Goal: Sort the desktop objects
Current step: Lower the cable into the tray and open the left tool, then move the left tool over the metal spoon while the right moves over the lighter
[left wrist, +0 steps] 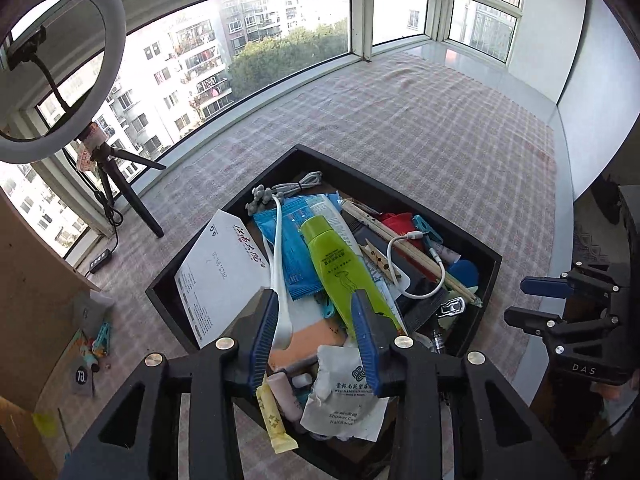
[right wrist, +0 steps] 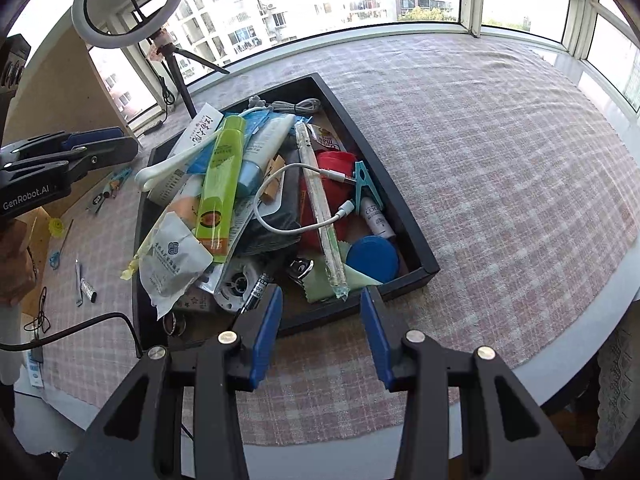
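Desktop clutter sat heaped in the black rectangular tray (right wrist: 404,216) mid-frame, lime-green plastic tube (right wrist: 222,184) on top; left gripper (left wrist: 316,300) hovered gaping over it, right gripper (right wrist: 320,296) waited empty, jaws wide, at the tray's near edge.

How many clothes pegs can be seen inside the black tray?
2. A wooden peg lies mid-tray, right of the green tube. A teal plastic peg lies near the tray right wall, above the blue lid. Others may be hidden under the pile.
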Motion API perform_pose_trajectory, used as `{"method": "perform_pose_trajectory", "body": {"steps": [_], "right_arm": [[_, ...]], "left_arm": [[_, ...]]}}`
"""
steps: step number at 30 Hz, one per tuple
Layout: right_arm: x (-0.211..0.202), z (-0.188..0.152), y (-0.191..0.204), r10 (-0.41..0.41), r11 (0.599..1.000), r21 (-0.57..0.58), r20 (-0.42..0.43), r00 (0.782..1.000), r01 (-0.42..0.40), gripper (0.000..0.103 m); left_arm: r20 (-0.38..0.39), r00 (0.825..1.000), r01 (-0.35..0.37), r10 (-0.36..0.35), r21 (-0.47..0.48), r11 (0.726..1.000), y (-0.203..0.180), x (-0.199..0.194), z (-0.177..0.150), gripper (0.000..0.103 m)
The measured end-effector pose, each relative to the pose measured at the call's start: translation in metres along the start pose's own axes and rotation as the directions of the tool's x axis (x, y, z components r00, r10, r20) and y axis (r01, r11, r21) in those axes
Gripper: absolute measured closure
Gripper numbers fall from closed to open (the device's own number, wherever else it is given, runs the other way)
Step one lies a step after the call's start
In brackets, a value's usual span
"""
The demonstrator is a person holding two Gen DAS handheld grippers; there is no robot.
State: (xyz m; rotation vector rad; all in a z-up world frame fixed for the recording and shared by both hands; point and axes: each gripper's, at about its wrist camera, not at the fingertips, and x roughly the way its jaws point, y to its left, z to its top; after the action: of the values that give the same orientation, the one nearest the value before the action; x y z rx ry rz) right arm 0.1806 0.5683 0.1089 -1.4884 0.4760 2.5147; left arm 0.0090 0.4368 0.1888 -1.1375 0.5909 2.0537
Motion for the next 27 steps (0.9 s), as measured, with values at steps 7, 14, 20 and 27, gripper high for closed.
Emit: {"method": "perform_pose_trajectory", "body": {"steps": [7,14,20,27], "right_arm": [[0.006,0.007,0.055,0.024,0.997,-0.077,-0.003,1.000,-0.024,0.063],[0.017,0.011,0.127,0.054,0.982,-0.179,-0.021,0.998,-0.057,0.063],[0.030,0.010,0.199,0.093,0.955,-0.279,-0.049,0.994,-0.103,0.063],[0.051,0.006,0.274,0.120,0.926,-0.349,-0.086,0.989,-0.143,0.063]], "left_arm": [[0.010,0.999,-0.040,0.040,-0.051,0.998,0.046,-0.024,-0.036,0.066],[-0.010,0.996,-0.085,0.084,-0.165,0.983,0.114,-0.047,-0.089,0.065],[-0.065,0.984,-0.175,0.164,-0.281,0.944,0.191,-0.064,-0.155,0.065],[-0.166,0.956,-0.291,0.243,-0.408,0.865,0.283,-0.078,-0.238,0.065]]}}
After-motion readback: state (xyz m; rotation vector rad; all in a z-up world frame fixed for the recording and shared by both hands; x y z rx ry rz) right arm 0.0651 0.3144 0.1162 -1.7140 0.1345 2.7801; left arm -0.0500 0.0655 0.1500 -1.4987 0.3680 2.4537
